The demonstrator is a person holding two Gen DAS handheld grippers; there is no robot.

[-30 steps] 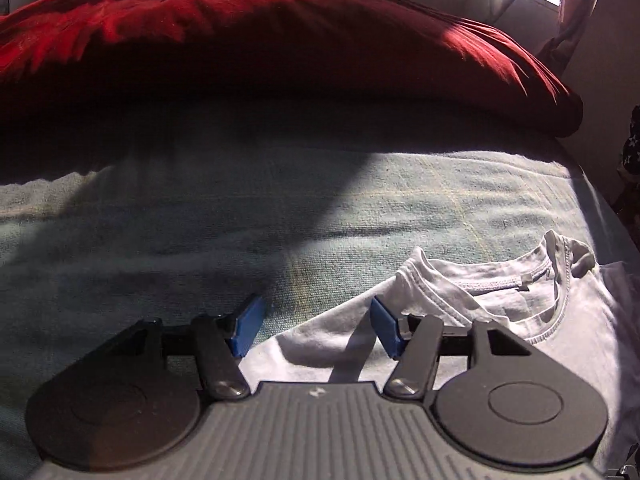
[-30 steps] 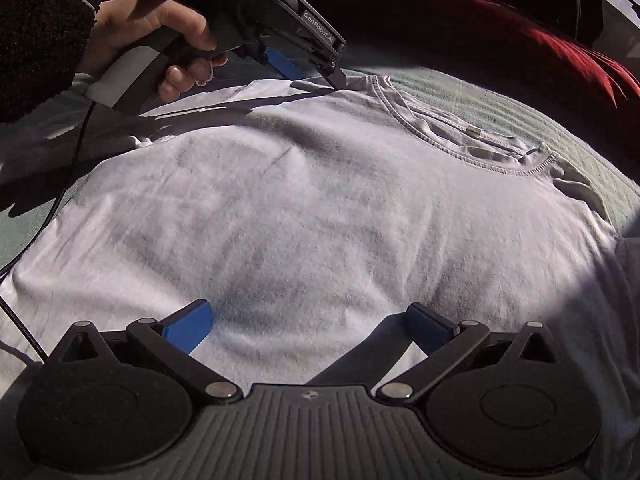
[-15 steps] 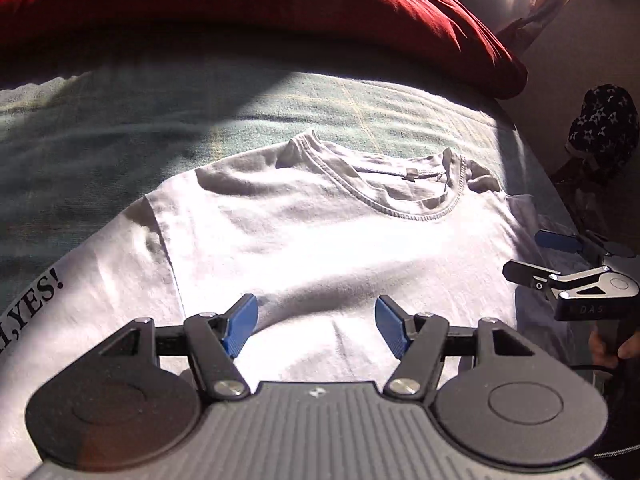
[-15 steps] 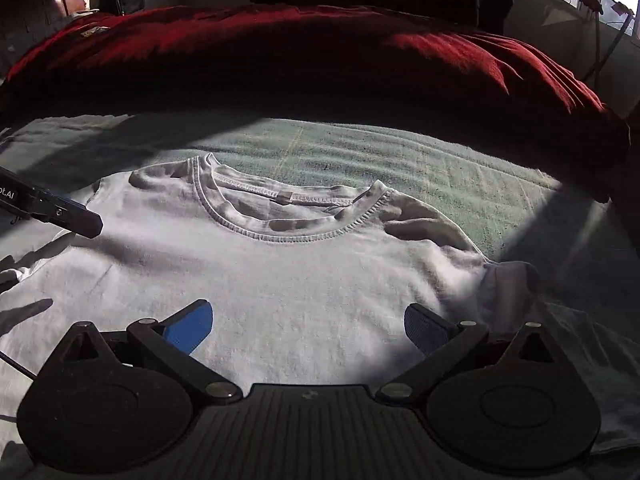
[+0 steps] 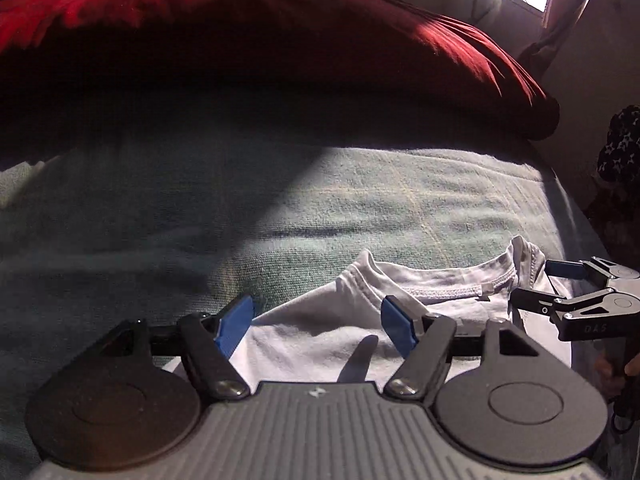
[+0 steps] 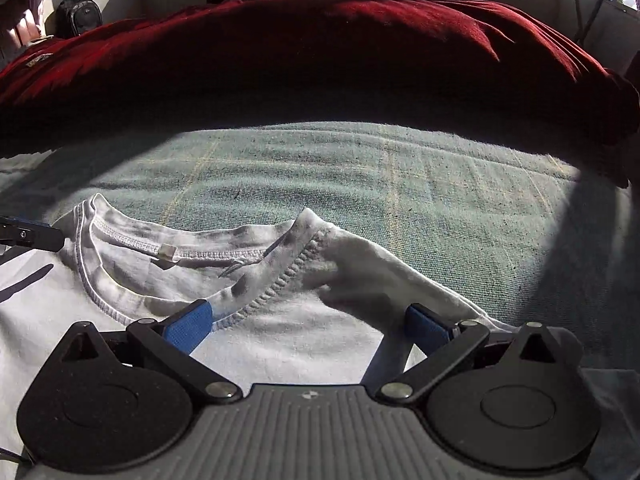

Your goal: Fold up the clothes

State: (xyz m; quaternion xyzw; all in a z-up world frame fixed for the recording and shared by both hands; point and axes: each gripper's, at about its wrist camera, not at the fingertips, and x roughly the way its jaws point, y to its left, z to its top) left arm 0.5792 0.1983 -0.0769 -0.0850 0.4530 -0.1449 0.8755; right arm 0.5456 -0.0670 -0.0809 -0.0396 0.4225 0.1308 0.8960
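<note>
Green bedspread [image 6: 400, 184] gives a flat work surface, w/ red duvet [image 6: 320, 48] bunched at the far end, out of the way. White T-shirt [image 6: 280, 344] lies flat on it, collar [image 6: 280, 280] toward the duvet, prob. spread for folding. Left gripper [image 5: 316, 318] hovers over one shoulder, jaws opening, nothing pinched; right gripper [image 6: 308, 324] gapes wide over the other, empty, likely lining up a matched shoulder grab.

White t-shirt [image 6: 280, 336]: hem and lower body cut off at 6 o'clock, hidden under gripper bodies in both views. Sleeve at 3 o'clock lost in shadow. Neck label [image 6: 168, 252] too small to read. Red duvet [image 5: 280, 40] runs off at 9 o'clock. Right gripper [image 5: 536, 284] handle cut off at 3 o'clock.
</note>
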